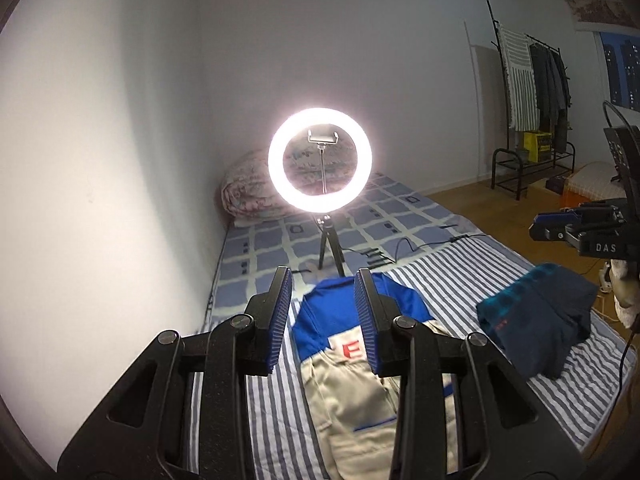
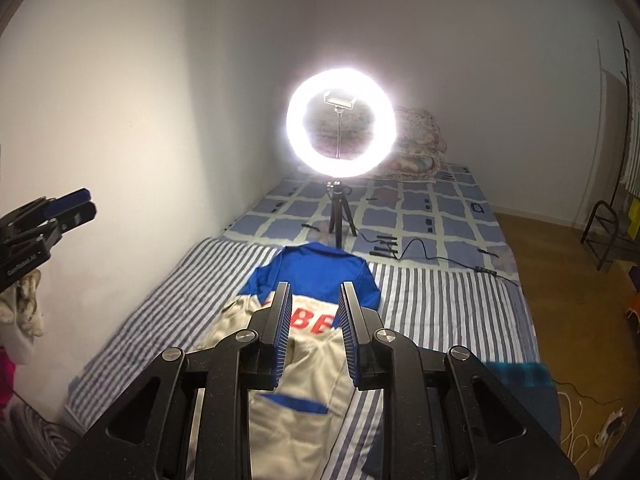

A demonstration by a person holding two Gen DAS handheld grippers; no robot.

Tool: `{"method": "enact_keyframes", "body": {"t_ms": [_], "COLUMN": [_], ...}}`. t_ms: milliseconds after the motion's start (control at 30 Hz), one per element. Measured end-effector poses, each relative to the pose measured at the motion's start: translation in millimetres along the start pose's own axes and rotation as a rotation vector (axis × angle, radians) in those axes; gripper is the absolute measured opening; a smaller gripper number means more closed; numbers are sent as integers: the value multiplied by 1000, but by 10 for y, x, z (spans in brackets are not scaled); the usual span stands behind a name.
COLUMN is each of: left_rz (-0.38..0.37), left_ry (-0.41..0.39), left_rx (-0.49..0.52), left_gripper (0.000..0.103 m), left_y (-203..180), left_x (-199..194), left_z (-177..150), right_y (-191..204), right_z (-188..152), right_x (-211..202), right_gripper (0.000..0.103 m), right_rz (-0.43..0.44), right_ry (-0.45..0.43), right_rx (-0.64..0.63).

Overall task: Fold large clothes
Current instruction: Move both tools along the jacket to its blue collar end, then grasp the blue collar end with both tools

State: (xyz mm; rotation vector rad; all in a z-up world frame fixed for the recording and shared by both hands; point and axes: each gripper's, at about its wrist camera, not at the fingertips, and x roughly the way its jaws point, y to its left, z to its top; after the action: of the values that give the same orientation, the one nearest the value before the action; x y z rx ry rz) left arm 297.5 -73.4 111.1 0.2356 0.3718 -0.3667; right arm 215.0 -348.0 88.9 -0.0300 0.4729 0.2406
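Blue-and-cream jacket [image 2: 296, 344] lies lengthwise on the striped sheet [image 2: 440, 304] of the bed, collar end toward the ring light [image 2: 341, 123] on its small tripod, hem end toward the cameras; red lettering crosses the chest band. It looks narrowed already, sides apparently turned in, though the near part is hidden behind both tools, so the fold state is a guess. Left tongs [image 1: 324, 312] hover above the jacket, jaws wide apart, nothing between them. Right tongs [image 2: 314, 328] likewise spread and empty, above the chest lettering; neither appears to touch the cloth. A dark blue folded garment [image 1: 540, 324] sits on the sheet to the right of the jacket, apart from it. Handling judgement: light, limp fabric with a smooth sporty look, probably slippery; it will sag and slide rather than hold a crease, and a single-layer pinch may peel the top layer off. Best hold: pinch through all layers at the two hem corners or the two shoulder corners, one tool each, lift low and carry evenly. Risk: the cable [image 2: 416, 246] and tripod legs just beyond the collar could snag.
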Motion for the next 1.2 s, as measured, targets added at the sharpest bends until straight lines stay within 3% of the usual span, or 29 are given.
{"method": "enact_keyframes", "body": {"t_ms": [100,133,200,467,667,933,1067,1200], "left_rz": [1,-10,-25,-181,-255,-247,-192,-184], "left_ry": [6,11,35,278,421,540,572,597], "left_rx": [5,-2,-31,-249,-317,-332,-278,-211], "left_gripper": [37,46,56,56,57,57,57,57], "left_y": [67,101,195,780,960,1046,1046,993], "left_x": [217,305,530,1966,3022,4148,4604,4911], "left_z": [48,43,24,-457,-946,-1404,-1516,-1607], "right_y": [-92,-128,-183,-592,-790,-989,-1112,-1244], "right_z": [130,176,234,147,-109,-322,-375,-409], "right_x": [196,278,443,1379,2211,3327,3766,4097], "right_gripper": [22,22,22,22,25,29,29,29], "right_rz": [6,4,4,72,103,99,74,63], "right_ry": [12,17,35,138,229,317,342,352], "right_rx": [17,20,25,131,144,152,158,179]}}
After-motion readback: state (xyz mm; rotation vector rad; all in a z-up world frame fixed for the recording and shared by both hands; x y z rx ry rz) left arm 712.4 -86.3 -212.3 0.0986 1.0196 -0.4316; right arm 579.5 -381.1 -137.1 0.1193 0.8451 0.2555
